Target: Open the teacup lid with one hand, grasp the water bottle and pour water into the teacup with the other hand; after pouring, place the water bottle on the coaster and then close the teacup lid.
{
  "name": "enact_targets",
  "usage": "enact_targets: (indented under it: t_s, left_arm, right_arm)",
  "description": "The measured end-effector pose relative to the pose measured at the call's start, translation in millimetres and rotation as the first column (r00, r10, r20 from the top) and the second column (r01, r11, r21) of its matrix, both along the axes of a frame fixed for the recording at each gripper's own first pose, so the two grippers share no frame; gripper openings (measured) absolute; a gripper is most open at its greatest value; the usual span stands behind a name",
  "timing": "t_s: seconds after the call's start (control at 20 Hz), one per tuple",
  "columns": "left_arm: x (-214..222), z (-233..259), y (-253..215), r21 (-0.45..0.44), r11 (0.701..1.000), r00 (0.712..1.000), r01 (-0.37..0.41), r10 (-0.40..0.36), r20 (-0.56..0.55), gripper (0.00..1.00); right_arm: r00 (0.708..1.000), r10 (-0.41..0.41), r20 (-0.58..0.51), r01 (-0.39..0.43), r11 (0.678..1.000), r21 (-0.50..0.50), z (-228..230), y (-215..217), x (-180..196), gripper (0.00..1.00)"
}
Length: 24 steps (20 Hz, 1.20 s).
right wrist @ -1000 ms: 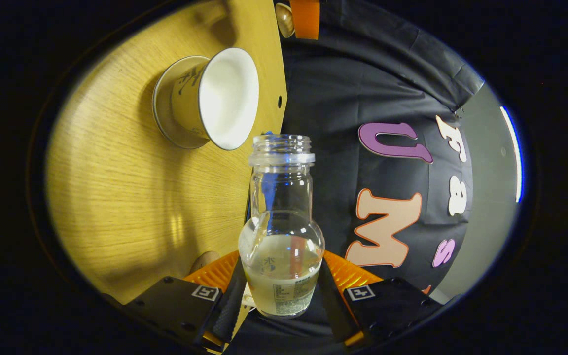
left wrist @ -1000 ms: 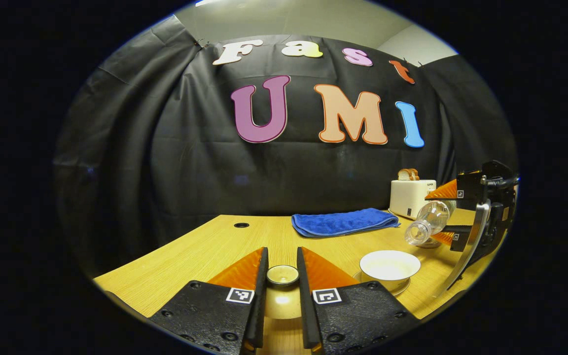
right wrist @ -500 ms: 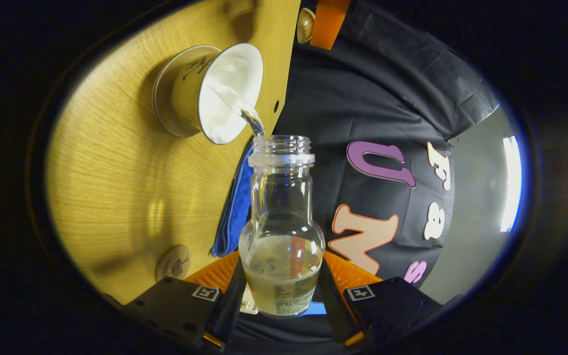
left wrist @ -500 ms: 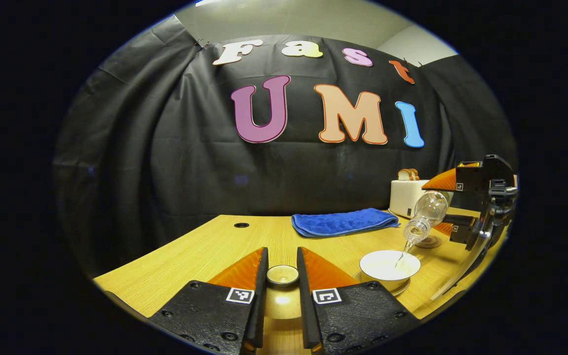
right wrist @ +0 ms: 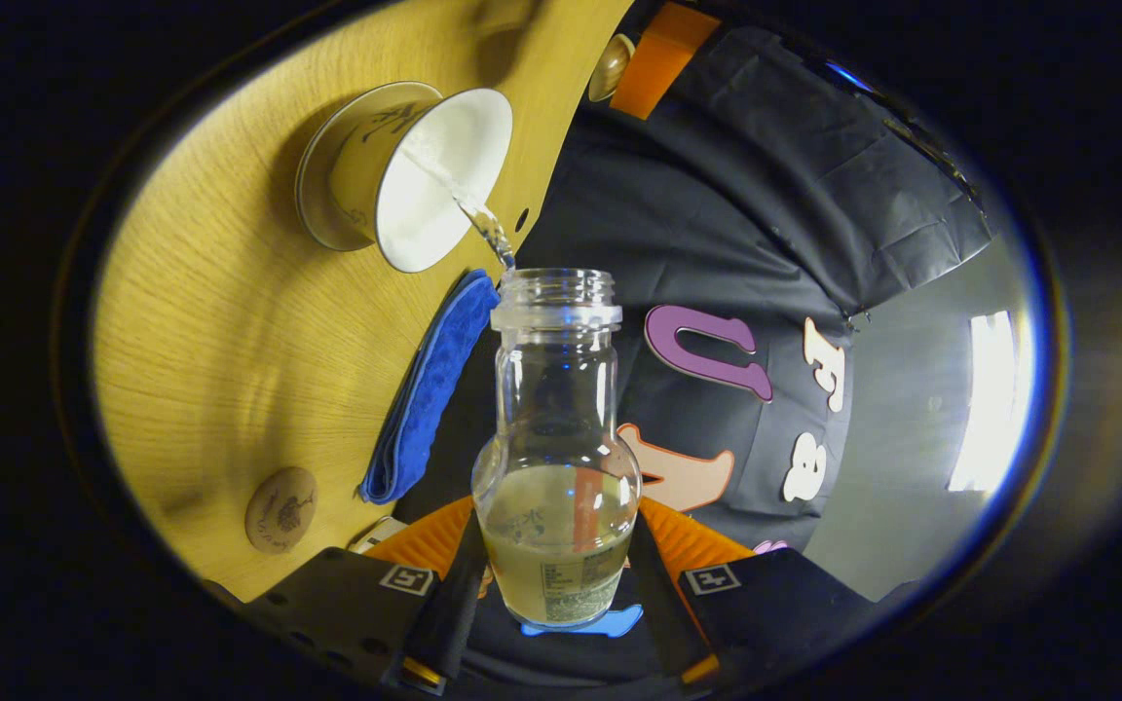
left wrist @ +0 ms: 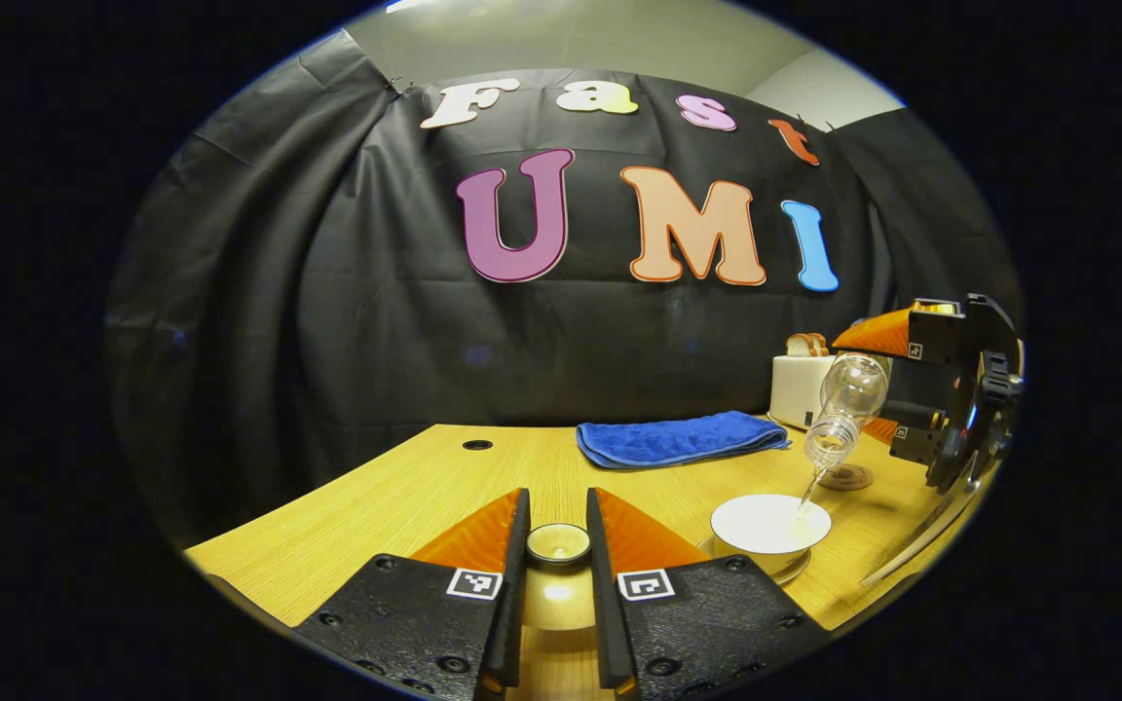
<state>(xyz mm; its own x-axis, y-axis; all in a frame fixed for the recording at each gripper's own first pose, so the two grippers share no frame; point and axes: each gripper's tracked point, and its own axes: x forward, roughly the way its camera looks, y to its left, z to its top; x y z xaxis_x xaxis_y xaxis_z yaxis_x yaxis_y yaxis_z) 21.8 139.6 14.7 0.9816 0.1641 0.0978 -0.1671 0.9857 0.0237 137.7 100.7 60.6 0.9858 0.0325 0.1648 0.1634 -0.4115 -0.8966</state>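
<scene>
while left tongs (left wrist: 558,545) clamp lid (left wrist: 558,542), right tongs (right wrist: 553,584) grip tilted water bottle (right wrist: 555,458).

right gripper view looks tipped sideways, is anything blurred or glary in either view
Right gripper view: rolled, table on edge; water bottle sharp; bright ceiling light glare at right. Left gripper view: level and sharp; a glare spot on the lid between the fingers; the thin stream into the teacup is faint.
</scene>
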Motion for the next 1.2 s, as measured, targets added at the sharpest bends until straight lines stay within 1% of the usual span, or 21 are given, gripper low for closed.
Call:
enact_targets:
  t_s: [0.35,0.5,0.55,0.65,0.75,0.85,0.9,0.95,1.0,1.1,1.2]
  left_arm:
    - [0,0,0,0.000,1.000,1.000,0.000,0.000,0.000,0.28]
    - [1,-1,0,-0.001,1.000,1.000,0.000,0.000,0.000,0.29]
    - [0,0,0,-0.001,1.000,1.000,-0.001,0.001,0.000,0.29]
    - [0,0,0,0.000,1.000,1.000,-0.001,0.001,0.000,0.29]
    - [0,-1,0,0.000,1.000,1.000,-0.001,0.001,0.000,0.28]
    - [0,0,0,0.001,1.000,1.000,-0.001,0.001,0.000,0.28]
    - [0,0,0,0.001,1.000,1.000,-0.001,0.001,0.000,0.28]
    - [1,0,0,0.001,1.000,1.000,-0.002,0.002,0.000,0.28]
    - [1,0,0,0.001,1.000,1.000,-0.002,0.002,0.000,0.28]
    - [1,-1,0,0.000,1.000,1.000,-0.002,0.002,0.000,0.28]
    - [1,0,0,0.000,1.000,1.000,-0.002,0.002,0.000,0.28]
  right_arm:
    - [0.998,0.051,0.026,-0.050,0.998,-0.030,2,13,-3,0.78]
    - [0.998,0.053,0.016,-0.052,0.998,-0.032,-1,13,0,0.77]
    - [0.999,0.042,-0.004,-0.042,0.999,-0.005,-7,9,1,0.76]
    - [0.998,0.021,-0.062,-0.016,0.995,0.094,-21,0,4,0.80]
    - [0.993,0.007,-0.116,0.017,0.979,0.205,-32,-4,4,0.77]
    - [0.984,0.000,-0.179,0.059,0.945,0.322,-46,-7,4,0.76]
    - [0.978,0.003,-0.211,0.079,0.920,0.383,-53,-7,4,0.78]
    - [0.971,0.010,-0.240,0.100,0.891,0.443,-59,-6,3,0.77]
    - [0.965,0.019,-0.262,0.119,0.857,0.502,-65,-5,2,0.75]
    - [0.952,0.043,-0.304,0.161,0.773,0.613,-76,-1,-1,0.81]
    - [0.947,0.069,-0.314,0.186,0.679,0.710,-79,2,-4,0.78]
